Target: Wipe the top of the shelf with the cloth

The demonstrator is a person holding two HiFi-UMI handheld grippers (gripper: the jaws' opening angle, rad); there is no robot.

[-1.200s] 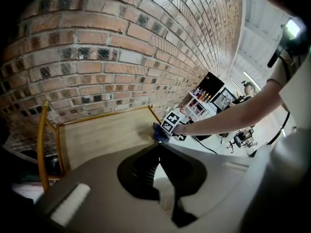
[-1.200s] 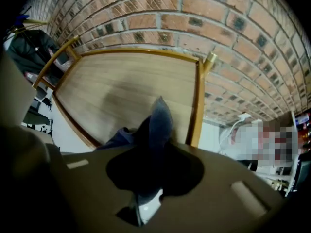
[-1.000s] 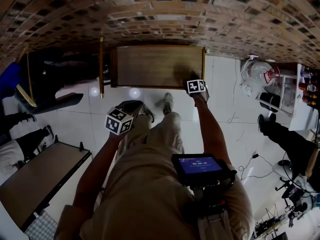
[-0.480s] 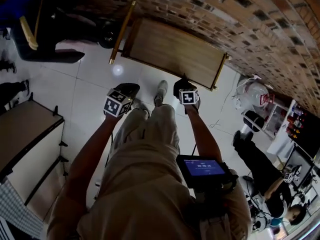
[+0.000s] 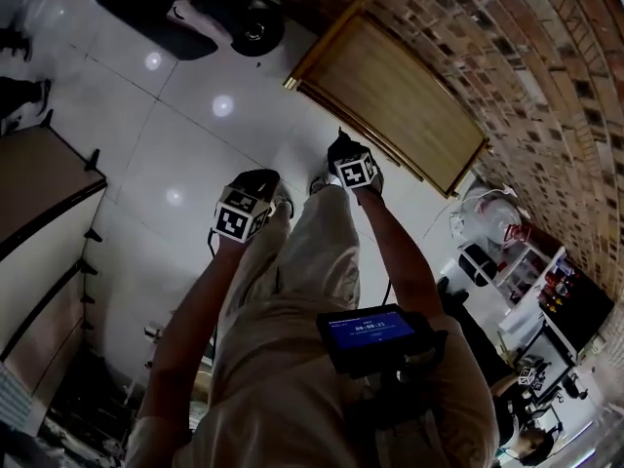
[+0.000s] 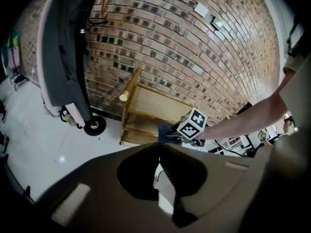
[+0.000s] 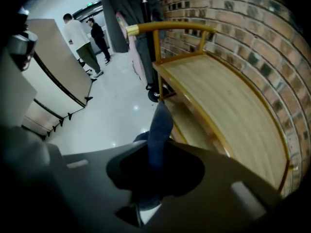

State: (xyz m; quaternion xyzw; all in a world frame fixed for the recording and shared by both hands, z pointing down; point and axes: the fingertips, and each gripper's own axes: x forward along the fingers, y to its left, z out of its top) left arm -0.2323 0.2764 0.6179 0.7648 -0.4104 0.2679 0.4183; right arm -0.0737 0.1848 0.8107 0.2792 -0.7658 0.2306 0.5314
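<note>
From the head view, my left gripper (image 5: 253, 185) and right gripper (image 5: 343, 154) hang over the white floor (image 5: 166, 144), the right one nearer the wooden shelf (image 5: 400, 96).

In the left gripper view, my fingers are pressed together with nothing between them.

In the right gripper view, my fingers pinch the blue cloth (image 7: 159, 127), which is off the shelf top and near its front edge.

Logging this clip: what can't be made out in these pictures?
Head view: jaws of left gripper and right gripper, hidden under their marker cubes.
Right gripper view: cloth's gripped end, hidden between shut jaws.
Left gripper view: shelf's right end, behind the right gripper's cube.
Any view: dust on shelf top, too blurred.
</note>
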